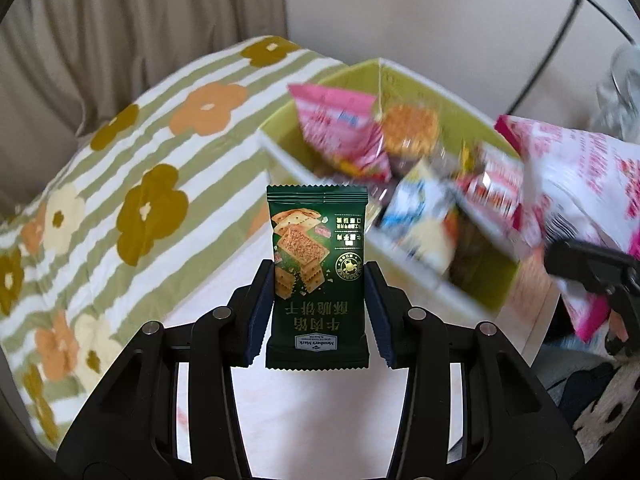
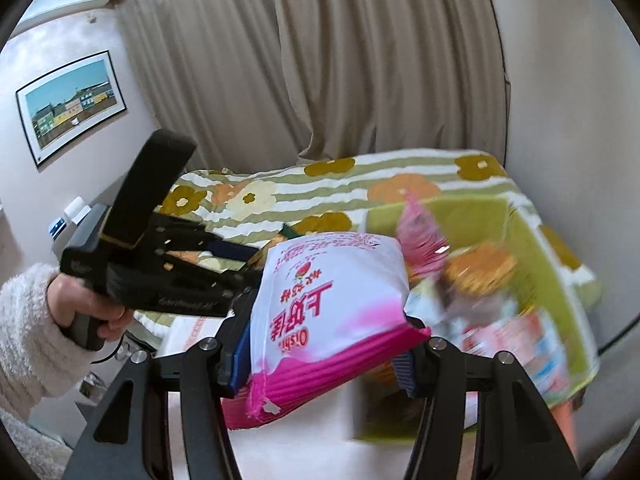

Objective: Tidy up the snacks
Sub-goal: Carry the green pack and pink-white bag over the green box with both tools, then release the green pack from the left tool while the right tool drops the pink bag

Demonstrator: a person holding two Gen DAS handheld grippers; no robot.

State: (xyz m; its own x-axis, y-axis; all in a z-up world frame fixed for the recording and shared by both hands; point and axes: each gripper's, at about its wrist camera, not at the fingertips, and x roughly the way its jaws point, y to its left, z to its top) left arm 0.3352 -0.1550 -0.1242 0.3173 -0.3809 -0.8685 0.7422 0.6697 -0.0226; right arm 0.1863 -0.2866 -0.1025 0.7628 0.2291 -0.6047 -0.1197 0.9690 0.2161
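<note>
Fingers of my left gripper [image 1: 318,304] are clamping a green cracker packet [image 1: 318,276]; my right gripper [image 2: 324,344] is gripping a pink-and-white snack bag [image 2: 328,304] near the green bin's [image 1: 472,280] edge.

Left gripper [image 1: 318,300] and right gripper [image 2: 324,344] each have fingers clamped shut.

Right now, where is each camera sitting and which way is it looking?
Left wrist: sits on the left gripper, looking down past its green cracker packet at the green box; no body shows.
Right wrist: sits on the right gripper, looking over its pink-and-white bag towards the curtain; a hand and white sleeve show.
Shared: green box, floral blanket, pink-and-white bag.
</note>
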